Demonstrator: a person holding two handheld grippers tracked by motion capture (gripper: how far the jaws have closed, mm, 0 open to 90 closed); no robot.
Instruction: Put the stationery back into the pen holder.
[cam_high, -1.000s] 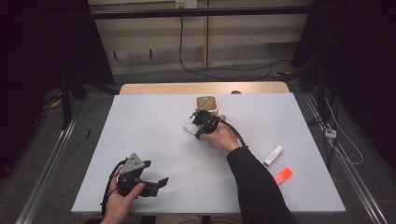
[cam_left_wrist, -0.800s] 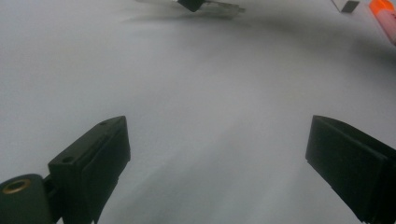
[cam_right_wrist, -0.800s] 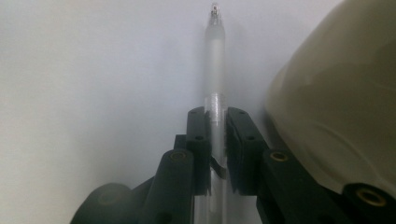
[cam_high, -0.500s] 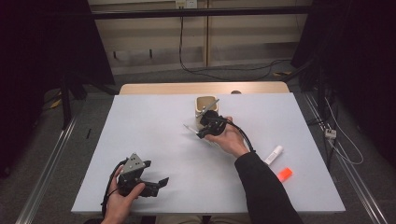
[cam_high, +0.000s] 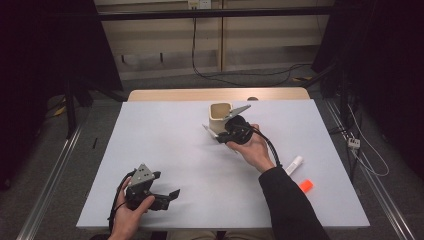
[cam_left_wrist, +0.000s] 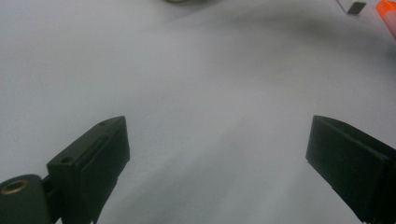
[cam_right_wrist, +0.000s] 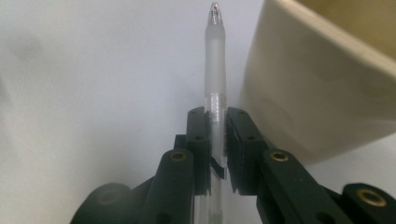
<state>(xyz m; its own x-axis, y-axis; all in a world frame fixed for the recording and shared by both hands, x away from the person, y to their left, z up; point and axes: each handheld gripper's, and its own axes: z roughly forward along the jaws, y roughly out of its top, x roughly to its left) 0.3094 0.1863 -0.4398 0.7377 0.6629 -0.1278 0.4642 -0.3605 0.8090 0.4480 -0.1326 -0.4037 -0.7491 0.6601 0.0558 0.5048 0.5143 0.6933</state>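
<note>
Fingers of the right gripper (cam_right_wrist: 215, 140) pinch a clear pen (cam_right_wrist: 215, 79) mid-barrel just beside the beige cup (cam_high: 220, 117), a light, stiff, slippery thing best held there, while the left gripper (cam_left_wrist: 215, 154) hangs open over the surface (cam_high: 165, 145).

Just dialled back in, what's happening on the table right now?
A person works at a white table with tongs in each hand. The right tongs are clamped on a clear frosted plastic pen, held beside a cream square cup near the table's far edge; the pen is not in the cup yet. The left tongs rest open and empty near the front left corner. A white marker and a small orange marker lie to the right, untouched.
</note>
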